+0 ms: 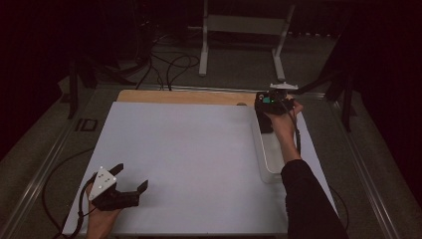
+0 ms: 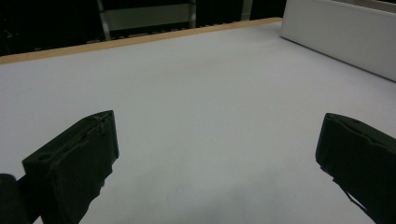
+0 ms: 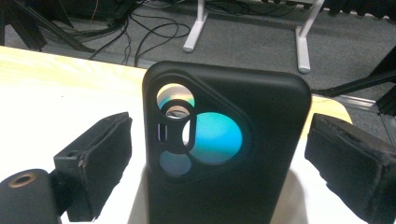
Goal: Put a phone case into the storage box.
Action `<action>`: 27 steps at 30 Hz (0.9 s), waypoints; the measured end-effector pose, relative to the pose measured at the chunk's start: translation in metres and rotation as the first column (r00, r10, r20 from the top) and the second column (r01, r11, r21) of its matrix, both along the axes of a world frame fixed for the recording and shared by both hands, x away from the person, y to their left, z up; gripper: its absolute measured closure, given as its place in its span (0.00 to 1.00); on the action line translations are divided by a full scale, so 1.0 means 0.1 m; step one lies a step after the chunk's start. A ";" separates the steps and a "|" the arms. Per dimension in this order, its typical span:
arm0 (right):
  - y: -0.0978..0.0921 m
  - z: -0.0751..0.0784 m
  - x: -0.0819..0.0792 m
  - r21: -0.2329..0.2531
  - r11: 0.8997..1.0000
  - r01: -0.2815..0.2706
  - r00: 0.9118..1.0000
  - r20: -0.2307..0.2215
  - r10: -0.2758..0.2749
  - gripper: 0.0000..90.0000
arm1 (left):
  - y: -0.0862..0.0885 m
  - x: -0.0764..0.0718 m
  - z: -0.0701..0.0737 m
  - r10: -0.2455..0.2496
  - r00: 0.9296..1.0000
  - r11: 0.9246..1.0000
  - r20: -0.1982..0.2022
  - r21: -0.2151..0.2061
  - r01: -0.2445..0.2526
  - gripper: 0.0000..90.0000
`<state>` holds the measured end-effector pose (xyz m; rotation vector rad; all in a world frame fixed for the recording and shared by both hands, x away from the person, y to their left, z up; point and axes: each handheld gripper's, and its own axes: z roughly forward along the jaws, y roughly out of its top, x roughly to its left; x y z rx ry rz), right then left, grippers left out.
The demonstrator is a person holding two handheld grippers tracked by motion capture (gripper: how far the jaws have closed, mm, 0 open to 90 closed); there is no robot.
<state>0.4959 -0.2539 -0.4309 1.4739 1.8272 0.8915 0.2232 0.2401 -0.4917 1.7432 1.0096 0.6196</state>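
Resting low at the near left corner of the white table top [image 1: 189, 159], the left gripper [image 1: 133, 182] sits in the person's left hand [image 1: 99, 219], its grey three-cornered plate [image 1: 103, 179] facing up and its cable trailing off the near edge. Its jaws stand wide apart with nothing between them; the left gripper view confirms bare white surface between the two black pads [image 2: 74, 163], with the wooden strip [image 2: 140, 41] of the table's far edge beyond and the side wall of a white tray [image 2: 341, 32] at upper right. Mid-table is bare. Further right, the white tray [image 1: 263, 164] lies lengthwise along the right edge of the table, and the person's right forearm in a dark sleeve [image 1: 308, 199] reaches over it. At the tray's far end the right gripper [image 1: 271, 107] is held up in the right hand [image 1: 282, 124]. In the right gripper view a black phone case [image 3: 229, 154] stands upright between the jaws, its back and camera cutout [image 3: 196, 135] toward the lens. The jaws are spread, each pad [image 3: 100, 158] clear of the case's sides with a visible gap. What supports the case from below is out of sight.
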 end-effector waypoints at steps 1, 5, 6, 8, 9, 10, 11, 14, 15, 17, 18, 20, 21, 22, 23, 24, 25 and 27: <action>-0.01 0.02 -0.01 0.004 1.000 0.001 1.000 0.002 -0.001 0.08 | 0.00 0.00 0.00 -0.001 1.000 1.000 0.001 0.000 0.001 0.00; -0.02 0.04 -0.04 0.012 1.000 -0.003 1.000 0.008 0.003 0.08 | 0.00 0.00 0.00 0.000 1.000 1.000 0.001 -0.001 0.000 0.00; -0.02 0.06 -0.06 0.014 1.000 -0.008 1.000 0.009 0.008 0.08 | 0.00 0.00 0.00 0.000 1.000 1.000 0.001 0.000 0.000 0.00; -0.03 0.08 -0.09 0.014 1.000 -0.021 1.000 0.013 0.021 0.08 | 0.00 0.00 0.00 0.000 1.000 1.000 0.000 -0.001 0.000 0.00; -0.03 0.11 -0.13 0.021 0.999 -0.036 0.999 0.006 0.036 0.08 | -0.01 0.00 0.00 -0.001 1.000 1.000 -0.001 0.001 0.001 0.00; -0.03 0.11 -0.13 0.021 0.999 -0.036 0.999 0.006 0.036 0.08 | -0.01 0.00 0.00 -0.001 1.000 1.000 -0.001 0.001 0.001 0.00; -0.06 0.13 -0.17 0.053 0.997 -0.057 0.998 -0.003 0.058 0.08 | -0.01 0.00 0.00 -0.002 1.000 1.000 -0.002 0.002 0.002 0.00; -0.08 0.15 -0.22 0.085 0.994 -0.070 0.997 -0.002 0.071 0.08 | -0.02 0.00 0.00 -0.003 1.000 1.000 -0.003 0.003 0.003 0.00; -0.10 0.17 -0.27 0.087 0.992 -0.087 0.996 -0.002 0.088 0.08 | -0.02 0.00 0.00 -0.006 1.000 1.000 -0.002 0.005 0.006 0.00; -0.10 0.19 -0.34 0.094 0.990 -0.107 0.994 0.004 0.107 0.08 | -0.02 0.01 0.00 -0.007 1.000 1.000 -0.004 0.007 0.007 0.00; -0.10 0.19 -0.34 0.094 0.990 -0.107 0.994 0.004 0.107 0.08 | -0.02 0.01 0.00 -0.007 1.000 1.000 -0.004 0.006 0.007 0.00; -0.08 0.21 -0.42 0.092 0.987 -0.133 0.991 0.013 0.132 0.09 | -0.02 0.01 0.00 -0.007 1.000 1.000 -0.005 0.004 0.007 0.00; -0.07 0.22 -0.45 0.090 0.986 -0.142 0.990 0.016 0.141 0.09 | -0.03 0.01 0.00 -0.007 1.000 1.000 -0.006 0.005 0.007 0.00; -0.04 0.24 -0.54 0.090 0.981 -0.171 0.985 0.027 0.169 0.09 | -0.02 0.01 0.00 -0.006 1.000 1.000 -0.006 0.006 0.006 0.00; -0.03 0.24 -0.59 0.091 0.978 -0.187 0.982 0.032 0.185 0.09 | -0.02 0.01 0.00 -0.005 1.000 1.000 -0.005 0.006 0.005 0.00; -0.01 0.25 -0.64 0.090 0.975 -0.202 0.979 0.035 0.200 0.09 | -0.02 0.00 0.00 -0.005 1.000 1.000 -0.005 0.006 0.005 0.00; -0.01 0.25 -0.64 0.090 0.975 -0.202 0.979 0.035 0.200 0.09 | -0.02 0.00 0.00 -0.005 1.000 1.000 -0.005 0.006 0.005 0.00; 0.02 0.26 -0.74 0.077 0.969 -0.233 0.972 0.037 0.231 0.09 | -0.02 0.01 0.00 -0.005 1.000 1.000 -0.006 0.006 0.005 0.00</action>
